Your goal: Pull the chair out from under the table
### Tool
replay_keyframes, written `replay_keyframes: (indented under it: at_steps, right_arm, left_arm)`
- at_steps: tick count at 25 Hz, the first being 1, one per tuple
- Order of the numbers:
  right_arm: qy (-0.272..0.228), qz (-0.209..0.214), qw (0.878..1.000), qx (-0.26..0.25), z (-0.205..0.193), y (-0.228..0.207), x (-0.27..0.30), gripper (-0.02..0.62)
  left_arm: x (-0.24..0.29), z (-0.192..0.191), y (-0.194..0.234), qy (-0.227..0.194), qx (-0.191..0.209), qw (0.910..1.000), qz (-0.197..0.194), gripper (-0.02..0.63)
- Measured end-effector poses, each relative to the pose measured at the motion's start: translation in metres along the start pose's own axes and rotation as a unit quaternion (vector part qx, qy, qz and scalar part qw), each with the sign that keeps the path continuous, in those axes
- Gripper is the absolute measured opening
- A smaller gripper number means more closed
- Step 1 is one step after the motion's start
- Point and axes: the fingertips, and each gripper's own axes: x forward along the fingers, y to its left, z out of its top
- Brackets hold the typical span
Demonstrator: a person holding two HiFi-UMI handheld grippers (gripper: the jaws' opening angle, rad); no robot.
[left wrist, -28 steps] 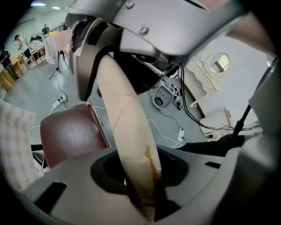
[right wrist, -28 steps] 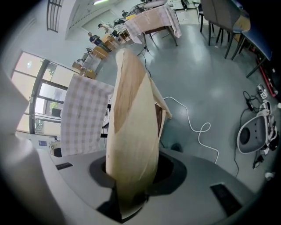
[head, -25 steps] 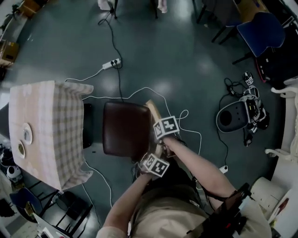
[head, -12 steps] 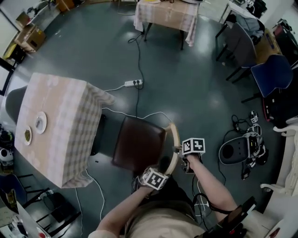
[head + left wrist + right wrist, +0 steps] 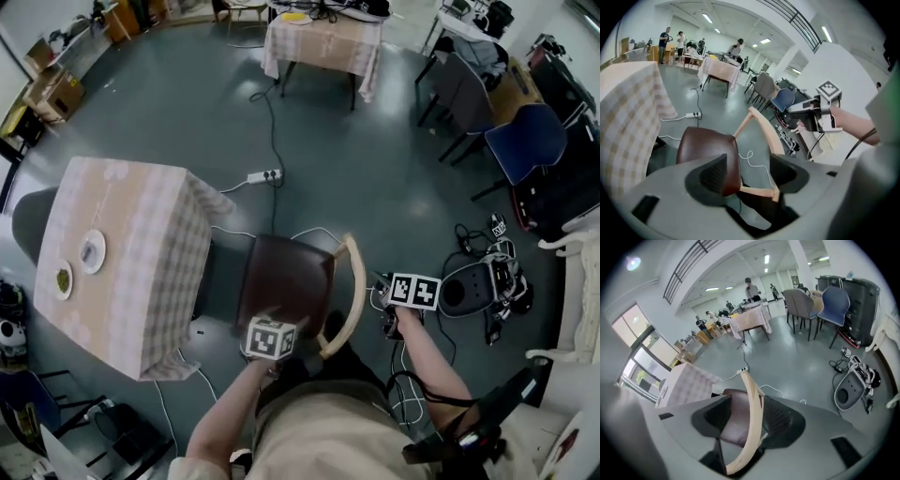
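Note:
The chair stands just out from the checked-cloth table (image 5: 122, 253), its brown seat (image 5: 286, 279) partly out and its curved wooden backrest (image 5: 352, 286) toward me. My left gripper (image 5: 270, 336) hovers over the seat's near edge. Its jaws are closing a little from wide, and there is nothing between them (image 5: 750, 173); the seat (image 5: 705, 145) and backrest (image 5: 761, 129) lie below. My right gripper (image 5: 389, 305) is lifted to the right of the backrest, apart from it. Its jaws are closing on nothing (image 5: 747, 420); the backrest (image 5: 752, 404) shows beyond them.
Two small plates (image 5: 91, 251) sit on the table. A power strip (image 5: 262, 175) and white cables lie on the floor beyond the chair. A grey round device (image 5: 473, 289) sits to the right, with a blue chair (image 5: 530, 141) and another clothed table (image 5: 323, 37) farther off.
Both grippers have come off the backrest and risen with their jaws apart. The left moved over the seat's near edge; the right drew away to the right.

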Motion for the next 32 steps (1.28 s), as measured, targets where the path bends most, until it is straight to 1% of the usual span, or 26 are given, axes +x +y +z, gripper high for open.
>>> replay_keyframes:
  at_steps: [1, 2, 3, 5, 7, 10, 12, 16, 19, 22, 24, 27, 30, 32]
  right_arm:
    - [-0.009, 0.007, 1.000, -0.016, 0.004, 0.014, -0.003, 0.195]
    - [-0.015, 0.018, 0.999, -0.033, 0.007, 0.029, -0.006, 0.114]
    - [-0.017, 0.030, 0.998, -0.049, 0.008, 0.043, -0.009, 0.042]
    - [-0.019, 0.061, 0.995, -0.079, 0.005, 0.073, -0.014, 0.012]
    - [-0.020, 0.094, 0.990, -0.104, -0.001, 0.104, -0.016, 0.011]
    - [-0.023, 0.126, 0.985, -0.116, -0.009, 0.134, -0.021, 0.009]
    - [-0.026, 0.138, 0.983, -0.116, -0.014, 0.143, -0.026, 0.009]
    - [-0.034, 0.158, 0.980, -0.117, -0.025, 0.151, -0.037, 0.009]
    - [-0.041, 0.158, 0.980, -0.118, -0.037, 0.146, -0.052, 0.009]
    - [-0.049, 0.151, 0.980, -0.119, -0.050, 0.140, -0.072, 0.009]
    - [-0.056, 0.144, 0.981, -0.119, -0.056, 0.131, -0.085, 0.009]
    - [-0.073, 0.142, 0.981, -0.108, -0.058, 0.116, -0.102, 0.009]
    - [-0.090, 0.160, 0.978, -0.094, -0.056, 0.111, -0.117, 0.009]
    - [-0.095, 0.176, 0.975, -0.096, -0.056, 0.111, -0.121, 0.009]
  left_arm:
    - [-0.009, 0.005, 0.004, -0.012, -0.004, 0.9999, 0.000, 0.274]
    - [-0.016, 0.009, 0.005, -0.024, -0.005, 0.9997, -0.002, 0.243]
    - [-0.019, 0.012, 0.004, -0.033, -0.003, 0.9994, -0.004, 0.193]
    - [-0.027, 0.015, 0.000, -0.045, 0.009, 0.9989, -0.004, 0.048]
    - [-0.033, 0.014, -0.004, -0.051, 0.022, 0.9985, -0.002, 0.008]
    - [-0.036, 0.009, -0.009, -0.050, 0.040, 0.9979, -0.004, 0.006]
    - [-0.038, 0.008, -0.011, -0.050, 0.053, 0.9973, -0.004, 0.006]
    - [-0.048, 0.014, -0.013, -0.063, 0.080, 0.9948, -0.008, 0.006]
    - [-0.047, 0.010, -0.018, -0.064, 0.079, 0.9944, -0.028, 0.006]
    - [-0.039, -0.002, -0.021, -0.046, 0.077, 0.9951, -0.040, 0.006]
    - [-0.033, -0.003, -0.028, -0.042, 0.080, 0.9948, -0.048, 0.006]
    - [-0.027, 0.007, -0.046, -0.047, 0.087, 0.9933, -0.061, 0.006]
    - [-0.033, 0.023, -0.072, -0.064, 0.106, 0.9896, -0.074, 0.006]
    - [-0.037, 0.034, -0.086, -0.074, 0.118, 0.9872, -0.078, 0.006]
